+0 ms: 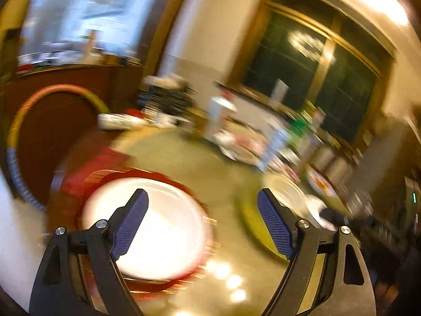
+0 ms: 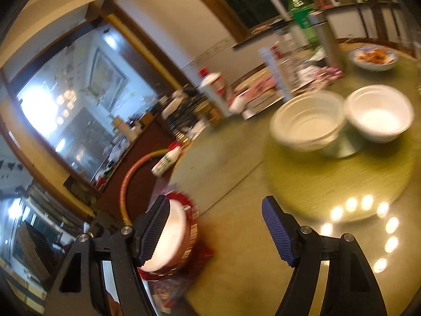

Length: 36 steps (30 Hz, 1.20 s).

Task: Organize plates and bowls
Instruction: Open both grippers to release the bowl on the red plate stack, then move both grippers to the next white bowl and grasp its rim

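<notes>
Both tools spread wide, empty: left tool [image 1: 202, 221] above round white plate [image 1: 147, 226] on red charger; right tool [image 2: 215, 226] facing white bowls [image 2: 310, 123] on worktop [image 2: 229, 184]. Approach step; next, probably closing on a rim.

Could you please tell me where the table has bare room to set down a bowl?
Bare tabletop lies between the white plate and the green turntable. The turntable's near half is bare too. Its far side holds two white bowls, and bottles crowd behind.
</notes>
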Each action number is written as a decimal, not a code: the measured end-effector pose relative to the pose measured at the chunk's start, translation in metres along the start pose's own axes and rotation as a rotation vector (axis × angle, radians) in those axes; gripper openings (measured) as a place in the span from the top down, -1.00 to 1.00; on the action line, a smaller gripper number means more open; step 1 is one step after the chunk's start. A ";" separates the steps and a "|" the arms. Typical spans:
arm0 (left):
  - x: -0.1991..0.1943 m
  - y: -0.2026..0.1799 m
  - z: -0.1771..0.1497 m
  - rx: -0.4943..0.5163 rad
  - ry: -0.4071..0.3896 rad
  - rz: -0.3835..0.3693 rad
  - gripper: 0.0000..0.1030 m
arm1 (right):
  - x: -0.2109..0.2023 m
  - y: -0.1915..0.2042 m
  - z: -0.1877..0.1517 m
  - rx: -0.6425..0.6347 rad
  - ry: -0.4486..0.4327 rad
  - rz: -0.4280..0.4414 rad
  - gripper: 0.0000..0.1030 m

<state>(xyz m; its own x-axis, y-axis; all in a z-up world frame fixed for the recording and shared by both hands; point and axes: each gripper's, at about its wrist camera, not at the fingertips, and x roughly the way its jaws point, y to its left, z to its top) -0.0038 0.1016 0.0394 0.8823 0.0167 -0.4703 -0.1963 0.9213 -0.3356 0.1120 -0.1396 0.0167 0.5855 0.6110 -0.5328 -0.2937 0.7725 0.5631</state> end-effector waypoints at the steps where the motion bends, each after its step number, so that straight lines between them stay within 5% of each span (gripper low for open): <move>1: 0.011 -0.020 -0.002 0.036 0.051 -0.043 -0.66 | -0.010 -0.015 0.011 0.013 -0.004 -0.032 -0.50; 5: 0.049 -0.090 -0.009 0.157 0.204 -0.163 -0.66 | -0.040 -0.069 0.044 0.080 -0.028 -0.131 -0.50; 12: 0.127 -0.178 -0.022 0.180 0.403 -0.186 -0.66 | -0.058 -0.159 0.098 0.193 -0.003 -0.290 -0.51; 22: 0.199 -0.238 -0.046 0.122 0.514 -0.129 -0.66 | -0.021 -0.222 0.138 0.187 0.110 -0.399 -0.30; 31: 0.234 -0.257 -0.062 0.134 0.542 -0.074 -0.66 | 0.010 -0.248 0.137 0.169 0.184 -0.469 -0.18; 34: 0.245 -0.256 -0.067 0.132 0.553 -0.045 -0.66 | 0.019 -0.254 0.134 0.184 0.200 -0.488 0.06; 35: 0.247 -0.256 -0.069 0.134 0.556 -0.044 -0.55 | 0.023 -0.255 0.133 0.185 0.213 -0.499 0.35; 36: 0.249 -0.257 -0.070 0.153 0.550 -0.045 0.23 | 0.030 -0.256 0.132 0.179 0.241 -0.509 0.63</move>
<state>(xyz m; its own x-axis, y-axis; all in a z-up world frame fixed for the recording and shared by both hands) 0.2366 -0.1575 -0.0484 0.5281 -0.1911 -0.8274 -0.0632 0.9628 -0.2627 0.3044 -0.3419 -0.0602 0.4248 0.2095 -0.8807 0.1237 0.9503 0.2857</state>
